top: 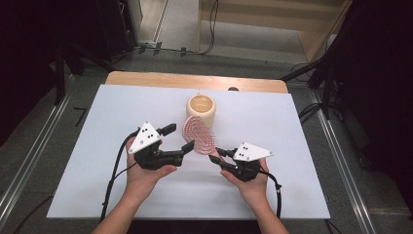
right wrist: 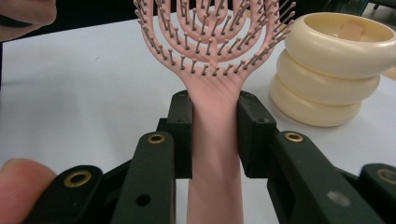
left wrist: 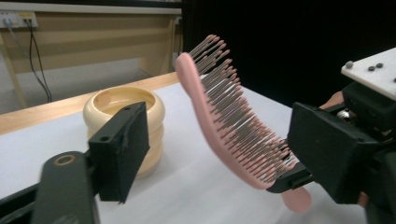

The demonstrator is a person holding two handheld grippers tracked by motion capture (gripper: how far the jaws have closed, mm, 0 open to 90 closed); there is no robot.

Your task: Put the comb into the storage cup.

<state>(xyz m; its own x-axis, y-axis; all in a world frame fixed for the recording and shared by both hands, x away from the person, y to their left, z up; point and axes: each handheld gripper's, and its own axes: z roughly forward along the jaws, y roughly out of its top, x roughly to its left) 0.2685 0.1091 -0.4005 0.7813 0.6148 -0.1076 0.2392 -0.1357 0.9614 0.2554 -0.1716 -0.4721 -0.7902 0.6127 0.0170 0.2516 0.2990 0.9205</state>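
Left gripper (top: 176,137), left of the tabletop's (top: 87,146) middle and nearer the near edge than the far one, jaws apart on either side of the pink hairbrush's (top: 198,135) head without pressing on it. Pink hairbrush lifted off the tabletop near its middle, bristles toward the left gripper, just in front of the cream ribbed cup (top: 201,110) toward the far edge. Right gripper (top: 217,156), right of the middle, clamped on the brush's handle (right wrist: 215,140).
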